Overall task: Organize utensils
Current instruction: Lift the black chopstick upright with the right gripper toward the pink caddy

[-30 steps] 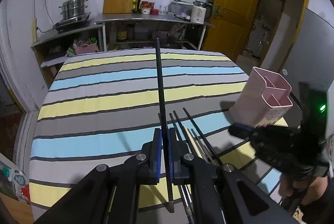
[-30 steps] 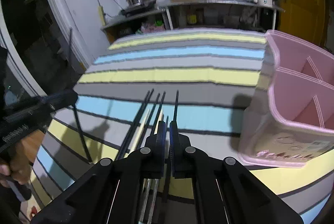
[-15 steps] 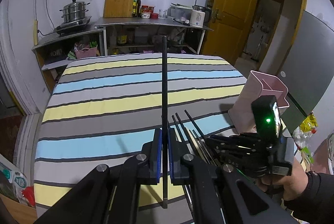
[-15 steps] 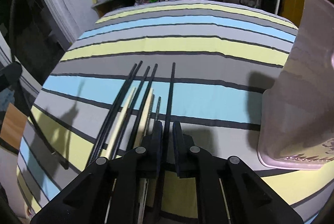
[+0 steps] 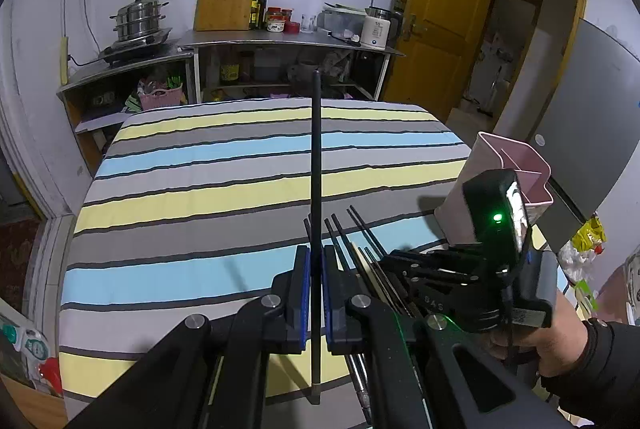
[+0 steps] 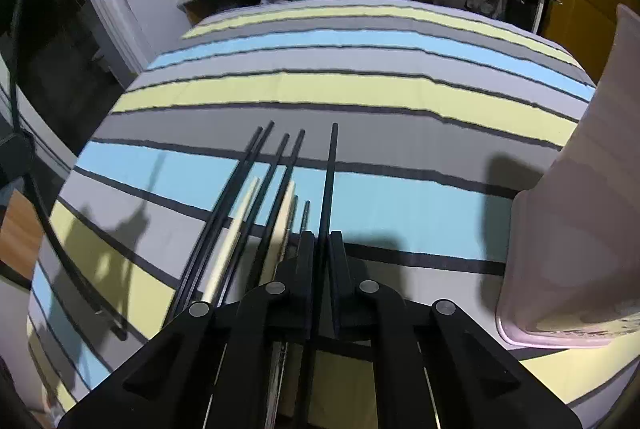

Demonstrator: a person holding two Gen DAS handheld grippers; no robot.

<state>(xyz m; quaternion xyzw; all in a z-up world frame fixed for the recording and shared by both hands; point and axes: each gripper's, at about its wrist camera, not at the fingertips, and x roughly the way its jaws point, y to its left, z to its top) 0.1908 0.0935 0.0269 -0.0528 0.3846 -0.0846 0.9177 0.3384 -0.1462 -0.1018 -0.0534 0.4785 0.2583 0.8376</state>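
My left gripper is shut on a long black chopstick and holds it above the striped table, pointing away from me. My right gripper is low over a pile of chopsticks, black, pale wooden and metal ones, lying on the cloth. Its jaws are closed around one black chopstick at the right of the pile, which still lies on the table. The right gripper also shows in the left wrist view. A pink divided utensil holder stands to the right, and also shows in the right wrist view.
The table has a striped cloth in yellow, blue and grey. Behind it stand a metal counter with a cutting board, bottles and a kettle, and a steamer pot. A yellow door is at the back right.
My right gripper has come down to the pile and closed around one black chopstick. My left gripper has risen slightly with its chopstick.
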